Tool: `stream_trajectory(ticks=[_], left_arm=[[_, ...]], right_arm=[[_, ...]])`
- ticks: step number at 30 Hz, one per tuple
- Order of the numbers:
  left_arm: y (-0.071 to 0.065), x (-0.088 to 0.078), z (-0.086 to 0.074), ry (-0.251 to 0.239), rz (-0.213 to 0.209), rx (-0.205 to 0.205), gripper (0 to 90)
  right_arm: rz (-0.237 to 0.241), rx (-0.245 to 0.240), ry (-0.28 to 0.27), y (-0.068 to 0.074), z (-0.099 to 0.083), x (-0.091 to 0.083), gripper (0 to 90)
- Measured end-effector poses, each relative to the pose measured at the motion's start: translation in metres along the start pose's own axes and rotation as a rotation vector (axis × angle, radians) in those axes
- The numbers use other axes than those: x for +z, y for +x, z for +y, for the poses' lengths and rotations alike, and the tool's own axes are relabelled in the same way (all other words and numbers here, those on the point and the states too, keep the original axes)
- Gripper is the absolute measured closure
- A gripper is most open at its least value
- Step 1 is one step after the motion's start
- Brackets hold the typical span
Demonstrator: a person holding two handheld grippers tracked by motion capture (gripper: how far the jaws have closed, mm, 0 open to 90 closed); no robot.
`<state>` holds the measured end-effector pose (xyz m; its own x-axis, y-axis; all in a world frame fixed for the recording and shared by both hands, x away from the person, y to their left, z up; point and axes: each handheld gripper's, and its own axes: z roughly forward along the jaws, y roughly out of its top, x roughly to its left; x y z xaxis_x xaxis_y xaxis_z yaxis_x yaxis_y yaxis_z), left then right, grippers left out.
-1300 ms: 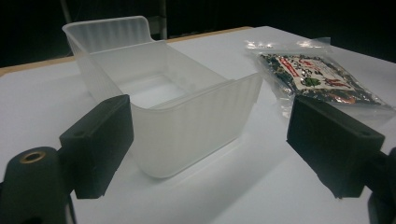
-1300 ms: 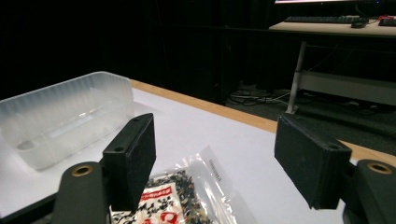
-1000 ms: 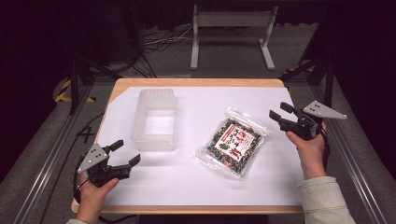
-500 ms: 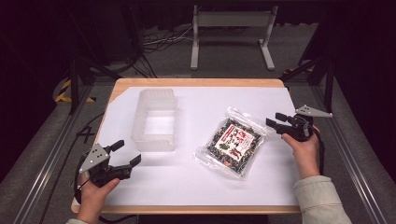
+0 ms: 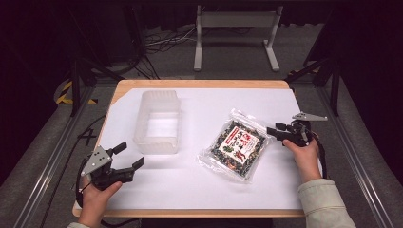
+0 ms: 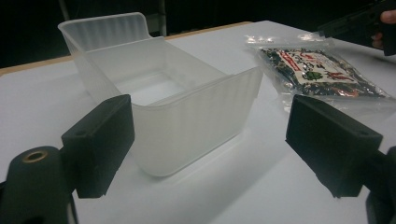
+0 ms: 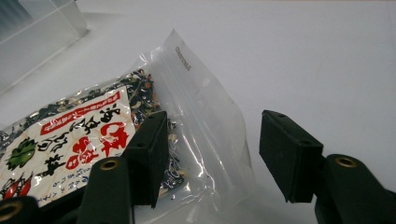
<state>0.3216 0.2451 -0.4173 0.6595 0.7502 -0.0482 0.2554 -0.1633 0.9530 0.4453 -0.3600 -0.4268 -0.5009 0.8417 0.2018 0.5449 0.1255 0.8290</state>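
A clear bag of dark dried food with a red and white label (image 5: 235, 146) lies flat on the white sheet, right of centre. My right gripper (image 5: 274, 129) is low at the bag's right edge. In the right gripper view its jaws (image 7: 219, 149) have just been closing and stand open around the bag's clear sealed edge (image 7: 201, 116), with the pads not pressing it. A translucent ribbed bin (image 5: 159, 121) stands empty at the left of centre. My left gripper (image 5: 129, 156) rests open near the front left corner, pointing at the bin (image 6: 177, 102), apart from it.
A white sheet (image 5: 190, 185) covers the wooden table (image 5: 199, 84). A metal stand (image 5: 235, 28) and cables (image 5: 161, 45) lie on the floor beyond the far edge. Rails run along both sides. The left gripper view shows the bag (image 6: 322, 70) and the right gripper (image 6: 359, 23) farther off.
My right gripper has come down and leftward from above the table's right side to the bag's right edge, its jaws narrowing a little. The left gripper has stayed put.
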Motion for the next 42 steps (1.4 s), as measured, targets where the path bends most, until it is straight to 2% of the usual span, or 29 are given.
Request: stream_trajectory(ticks=[8, 15, 24, 32, 36, 42], left_arm=[[0.001, 0.000, 0.000, -0.001, 0.000, -0.005, 16.5], [0.000, -0.001, 0.000, -0.004, -0.004, -0.006, 17.5], [0.000, -0.001, 0.000, -0.004, -0.009, -0.007, 17.8], [0.000, -0.001, 0.000, -0.004, -0.009, -0.006, 17.9], [0.000, 0.000, 0.000, 0.000, -0.010, -0.004, 17.9], [-0.001, 0.000, 0.000, 0.000, -0.008, -0.007, 17.9]], right_arm=[[0.004, 0.003, 0.036, 0.000, -0.003, 0.006, 44.3], [0.049, 0.028, 0.070, -0.001, -0.005, 0.010, 49.1], [0.114, 0.086, 0.082, -0.006, -0.008, 0.014, 46.8], [0.124, 0.107, 0.092, -0.007, -0.009, 0.017, 44.9], [0.127, 0.101, 0.106, -0.006, -0.009, 0.018, 47.3], [0.121, 0.090, 0.120, -0.007, -0.010, 0.017, 57.3]])
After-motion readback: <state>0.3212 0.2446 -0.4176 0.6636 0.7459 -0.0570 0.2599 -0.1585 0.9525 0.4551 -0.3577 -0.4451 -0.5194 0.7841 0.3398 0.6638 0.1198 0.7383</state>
